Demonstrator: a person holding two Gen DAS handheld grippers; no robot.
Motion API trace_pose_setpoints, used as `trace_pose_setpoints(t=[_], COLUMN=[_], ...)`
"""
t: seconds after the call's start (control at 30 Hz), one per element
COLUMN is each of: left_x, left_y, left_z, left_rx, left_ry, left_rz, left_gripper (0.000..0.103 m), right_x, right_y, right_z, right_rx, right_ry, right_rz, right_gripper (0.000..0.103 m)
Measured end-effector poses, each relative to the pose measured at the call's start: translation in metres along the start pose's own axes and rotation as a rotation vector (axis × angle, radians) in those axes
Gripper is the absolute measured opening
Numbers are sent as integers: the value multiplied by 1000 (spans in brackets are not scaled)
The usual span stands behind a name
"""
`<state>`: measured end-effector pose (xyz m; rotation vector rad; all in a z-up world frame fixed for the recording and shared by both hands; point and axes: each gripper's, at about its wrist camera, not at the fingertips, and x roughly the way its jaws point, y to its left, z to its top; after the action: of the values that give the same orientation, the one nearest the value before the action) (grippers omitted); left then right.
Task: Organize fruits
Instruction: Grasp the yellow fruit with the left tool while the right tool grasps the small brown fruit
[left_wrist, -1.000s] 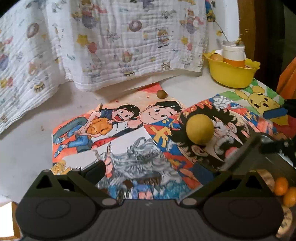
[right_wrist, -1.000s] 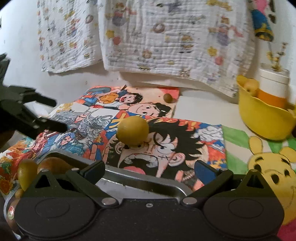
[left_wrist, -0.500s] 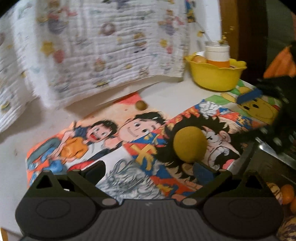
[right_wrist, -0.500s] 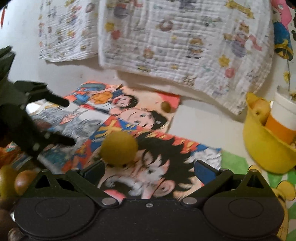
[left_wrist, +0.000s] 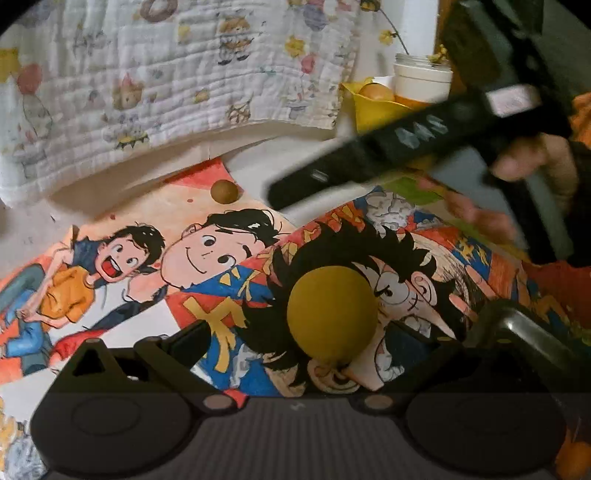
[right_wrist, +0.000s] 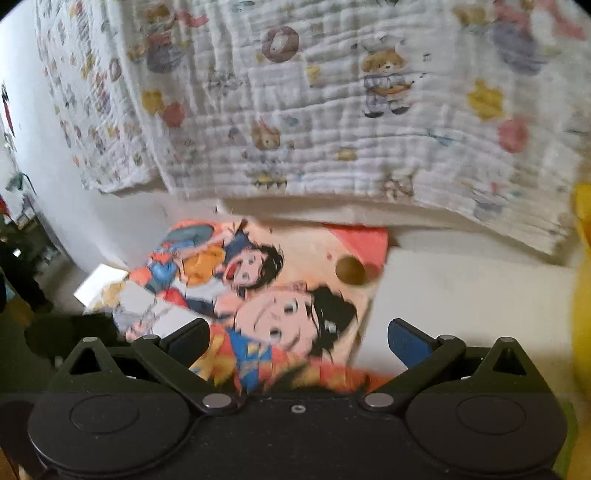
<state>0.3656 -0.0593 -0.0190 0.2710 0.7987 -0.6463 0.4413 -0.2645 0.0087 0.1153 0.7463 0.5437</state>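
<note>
A round yellow fruit (left_wrist: 331, 312) lies on the cartoon mat (left_wrist: 207, 258), just ahead of my open, empty left gripper (left_wrist: 295, 341), between its fingers' line. A small brown fruit (left_wrist: 224, 191) lies at the mat's far edge; it also shows in the right wrist view (right_wrist: 349, 269). My right gripper (right_wrist: 298, 339) is open and empty, raised above the mat and pointed at the small brown fruit. In the left wrist view the right gripper's dark body (left_wrist: 406, 147) crosses the upper right, held by a hand.
A yellow bowl (left_wrist: 369, 107) with a fruit and a white jar (left_wrist: 421, 79) stands at the back right. A printed cloth (right_wrist: 332, 103) hangs behind the mat. A metal tray's rim (left_wrist: 524, 332) sits at the right, orange fruits (left_wrist: 572, 458) beside it.
My left gripper has moved forward to the yellow fruit. My right gripper has swung forward and up past the yellow fruit, toward the small brown fruit; the tray has left its view.
</note>
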Motion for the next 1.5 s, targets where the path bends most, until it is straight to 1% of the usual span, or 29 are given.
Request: trace_pose_setpoints(t=[0.1, 0.17, 0.23, 0.3, 0.37, 0.4, 0.43, 0.53, 0.6, 0.63, 0.73, 0.87, 1.0, 1.17, 1.3, 1.5], left_x=[4, 7, 9, 12, 16, 18, 21, 24, 25, 25, 25, 24, 24, 24, 24, 20], left_y=[-1, -2, -4, -7, -10, -12, -13, -16, -14, -13, -11, -7, 1, 10, 13, 17], left_z=[2, 3, 4, 4, 4, 3, 3, 4, 5, 6, 6, 6, 7, 8, 9, 5], left_rx=[-20, -28, -27, -20, -13, -13, -14, -3, -16, -25, -43, -75, -114, -153, -174, -194], left_ry=[-2, 2, 7, 10, 19, 26, 34, 16, 10, 7, 4, 3, -1, -4, -3, -12], left_rz=[-12, -28, -46, -57, -70, -75, -77, -53, -62, -68, -77, -76, -45, 8, 36, 57], left_gripper=[99, 93, 89, 86, 78, 76, 74, 66, 63, 60, 60, 59, 59, 59, 59, 59], right_x=[17, 29, 40, 52, 65, 71, 77, 91, 97, 101, 107, 110, 110, 106, 101, 89], right_y=[-1, 0, 3, 5, 4, 4, 3, -3, -6, -7, -8, -9, -8, -6, -1, 8], right_z=[10, 16, 20, 22, 22, 22, 23, 25, 26, 26, 24, 21, 20, 17, 12, 1], right_rx=[-42, -67, -109, -144, -176, -188, -196, -197, -202, -201, -210, -217, -226, -231, -252, -258], right_ry=[-20, -21, -30, -19, -10, -4, -1, 7, 11, 15, 22, 20, 8, 4, -2, 26], right_rz=[38, 42, 32, 23, 9, -1, -13, -34, -46, -55, -70, -95, -133, -162, -178, -134], right_gripper=[102, 101, 97, 93, 89, 88, 87, 84, 79, 78, 72, 59, 42, 29, 29, 28])
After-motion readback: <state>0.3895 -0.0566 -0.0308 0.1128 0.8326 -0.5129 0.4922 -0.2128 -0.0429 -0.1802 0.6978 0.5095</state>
